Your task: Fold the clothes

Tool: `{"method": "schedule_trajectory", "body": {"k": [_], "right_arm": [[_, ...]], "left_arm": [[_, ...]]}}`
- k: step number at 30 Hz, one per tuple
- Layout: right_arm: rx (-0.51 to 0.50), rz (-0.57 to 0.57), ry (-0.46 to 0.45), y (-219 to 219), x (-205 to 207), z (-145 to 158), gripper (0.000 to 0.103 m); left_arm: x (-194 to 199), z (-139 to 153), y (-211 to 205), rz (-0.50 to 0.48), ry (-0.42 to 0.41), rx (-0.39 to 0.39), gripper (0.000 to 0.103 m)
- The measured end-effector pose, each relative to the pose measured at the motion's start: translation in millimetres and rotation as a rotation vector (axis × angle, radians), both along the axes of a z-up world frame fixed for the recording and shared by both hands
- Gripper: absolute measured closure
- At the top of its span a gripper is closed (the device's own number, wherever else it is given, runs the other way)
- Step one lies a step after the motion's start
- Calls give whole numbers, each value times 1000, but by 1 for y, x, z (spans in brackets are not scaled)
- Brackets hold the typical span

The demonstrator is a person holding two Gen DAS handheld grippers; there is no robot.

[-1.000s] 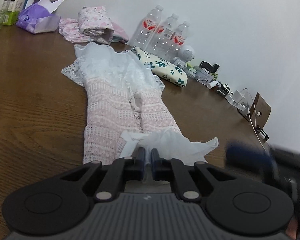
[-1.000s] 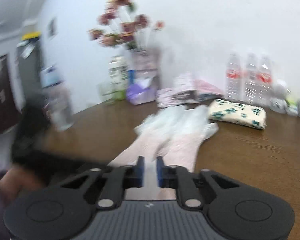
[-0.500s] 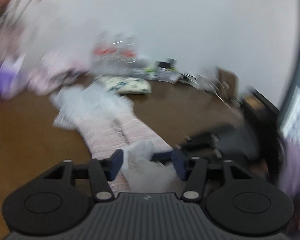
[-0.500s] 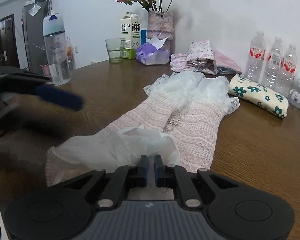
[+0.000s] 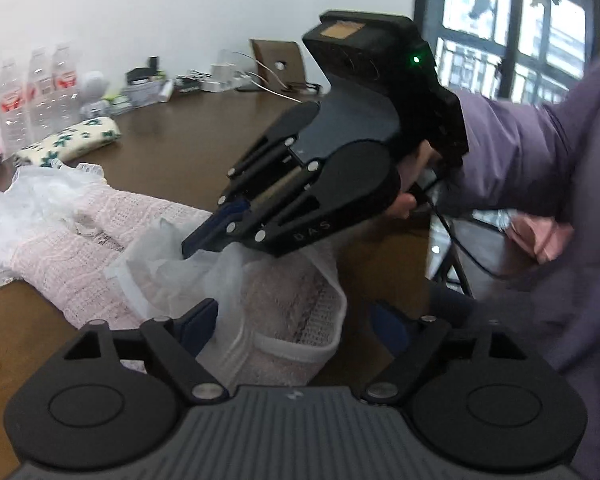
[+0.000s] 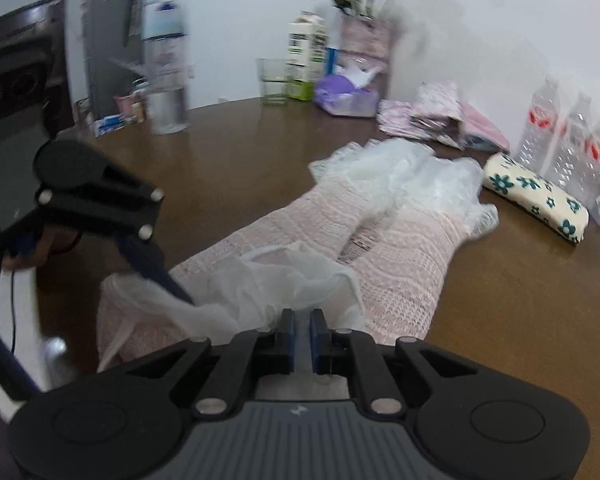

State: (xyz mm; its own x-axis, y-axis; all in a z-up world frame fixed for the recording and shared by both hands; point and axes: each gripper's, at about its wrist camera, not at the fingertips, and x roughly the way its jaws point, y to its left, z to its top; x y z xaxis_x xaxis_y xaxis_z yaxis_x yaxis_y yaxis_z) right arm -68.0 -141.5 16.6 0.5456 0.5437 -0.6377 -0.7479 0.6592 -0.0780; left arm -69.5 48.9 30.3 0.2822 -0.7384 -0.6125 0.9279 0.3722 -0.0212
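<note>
The pink lace garment [image 6: 384,240] lay stretched along the brown desk [image 6: 520,300], its near end, with a white sheer lining [image 6: 268,280], bunched up just in front of both cameras. The right hand-held gripper [image 6: 300,336] had its blue pads pressed together on this white lining — it looked like a pinch that keeps the edge lifted, probably so the near part can be carried over the rest for a fold. The left hand-held gripper [image 5: 292,324] was opening its jaws; the lining and the lace waistband sat between them, but the pads did not press on the cloth, so I judge that this side was letting go, perhaps to take a better hold. In the left view the right tool came down at a slant onto the cloth, carried by a hand in a purple sleeve [image 5: 540,152]. Further out a floral roll [image 6: 536,196] rested near the far end of the garment, beside some water bottles [image 6: 572,140], and a pile of folded clothes [image 6: 440,116] waited near the wall — a sign that other pieces were already done.
</note>
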Motion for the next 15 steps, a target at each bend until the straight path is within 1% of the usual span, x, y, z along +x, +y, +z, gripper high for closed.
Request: {"method": "schedule_trajectory", "body": {"k": [2,4,6,7,8,10,11,12,14,15], "right_arm": [[23,-5,-6,-6,-23,-2,95],[59,-7,-7,-14,-45,-5,95],[69,13,-10,-19,-61,-5,94],[70,25,-11,-21,-69,-5,94],[68,41,-13,-24,-73,-4,94],[59,83,-48,-28,-80,3,93],[53,105,-70,-31,-84,8,93],[48,127,-92,-33,-88,12,93],[38,170,-137,-38,-95,20,91],[35,205,-153,-42,-100,24,81]], "left_arm": [[-25,-7,-3,-42,-73,28,2],[-52,-16,-6,-87,-159,59,2],[-79,-24,-9,-132,-244,89,2],[-89,-31,-10,-154,-301,121,3],[-98,-38,-12,-177,-367,162,9],[-108,-49,-17,-200,-465,229,10],[-110,-51,-19,-207,-490,246,13],[-110,-50,-21,-213,-503,256,17],[-104,-43,-22,-204,-485,258,34],[-100,-39,-22,-196,-471,257,37]]}}
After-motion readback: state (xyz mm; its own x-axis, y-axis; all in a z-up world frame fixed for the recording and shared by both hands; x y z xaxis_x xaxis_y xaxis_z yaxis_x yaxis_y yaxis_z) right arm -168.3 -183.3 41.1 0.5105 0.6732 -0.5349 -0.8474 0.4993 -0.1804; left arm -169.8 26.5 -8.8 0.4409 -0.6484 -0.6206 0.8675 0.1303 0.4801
